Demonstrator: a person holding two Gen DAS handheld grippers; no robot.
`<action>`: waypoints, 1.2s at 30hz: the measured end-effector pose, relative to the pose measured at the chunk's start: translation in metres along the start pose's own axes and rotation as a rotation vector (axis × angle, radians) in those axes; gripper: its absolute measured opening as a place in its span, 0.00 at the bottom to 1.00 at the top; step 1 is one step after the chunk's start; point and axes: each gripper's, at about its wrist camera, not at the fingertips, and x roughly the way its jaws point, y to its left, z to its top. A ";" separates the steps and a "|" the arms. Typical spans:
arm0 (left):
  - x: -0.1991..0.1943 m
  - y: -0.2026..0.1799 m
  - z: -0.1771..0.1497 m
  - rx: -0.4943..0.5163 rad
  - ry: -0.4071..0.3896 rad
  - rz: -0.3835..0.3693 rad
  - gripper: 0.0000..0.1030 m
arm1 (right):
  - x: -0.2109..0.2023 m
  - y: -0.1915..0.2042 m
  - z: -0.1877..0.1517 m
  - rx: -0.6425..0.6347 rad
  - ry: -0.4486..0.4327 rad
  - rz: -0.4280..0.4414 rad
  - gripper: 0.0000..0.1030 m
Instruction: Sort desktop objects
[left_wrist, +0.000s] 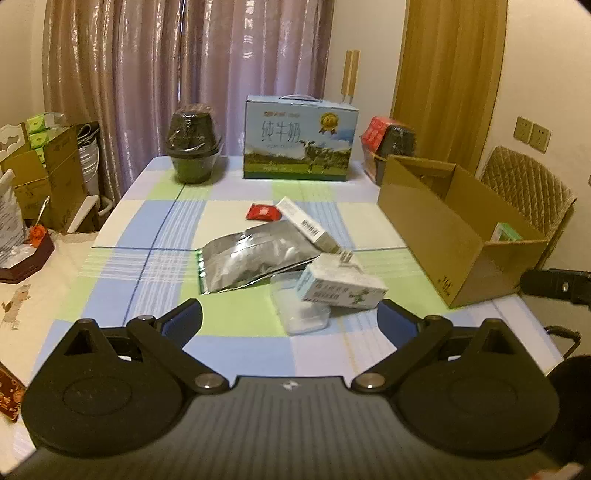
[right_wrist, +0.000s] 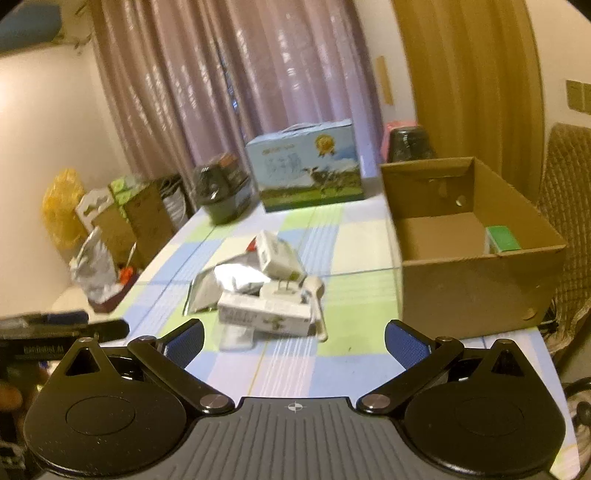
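A pile of small items lies mid-table: a silver foil pouch (left_wrist: 251, 260), a long white box (left_wrist: 306, 225), a red packet (left_wrist: 263, 213), a white-and-green carton (left_wrist: 341, 286) with a white plug adapter (left_wrist: 346, 258) on it, and a clear plastic case (left_wrist: 301, 314). My left gripper (left_wrist: 291, 325) hovers open just short of the clear case, nothing between its blue pads. In the right wrist view the same carton (right_wrist: 264, 319) and pouch (right_wrist: 221, 284) lie ahead of my open, empty right gripper (right_wrist: 295, 343). An open cardboard box (right_wrist: 476, 258) at the right holds a green item (right_wrist: 502, 238).
At the table's far edge stand a blue milk carton case (left_wrist: 299, 138), a wrapped dark pot (left_wrist: 194, 144) and red and dark packages (left_wrist: 388, 138). A quilted chair (left_wrist: 524, 184) is behind the cardboard box (left_wrist: 450, 236). Boxes and bags crowd the floor at left (left_wrist: 44, 173).
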 end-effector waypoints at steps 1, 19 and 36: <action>0.000 0.002 -0.001 0.003 0.003 0.003 0.96 | 0.001 0.003 -0.001 -0.013 0.004 0.000 0.98; 0.029 0.009 -0.011 0.036 0.076 -0.007 0.96 | 0.027 0.018 -0.011 -0.276 0.053 -0.013 0.98; 0.074 0.007 -0.011 0.063 0.127 -0.017 0.96 | 0.087 0.031 -0.021 -0.571 0.084 -0.002 0.86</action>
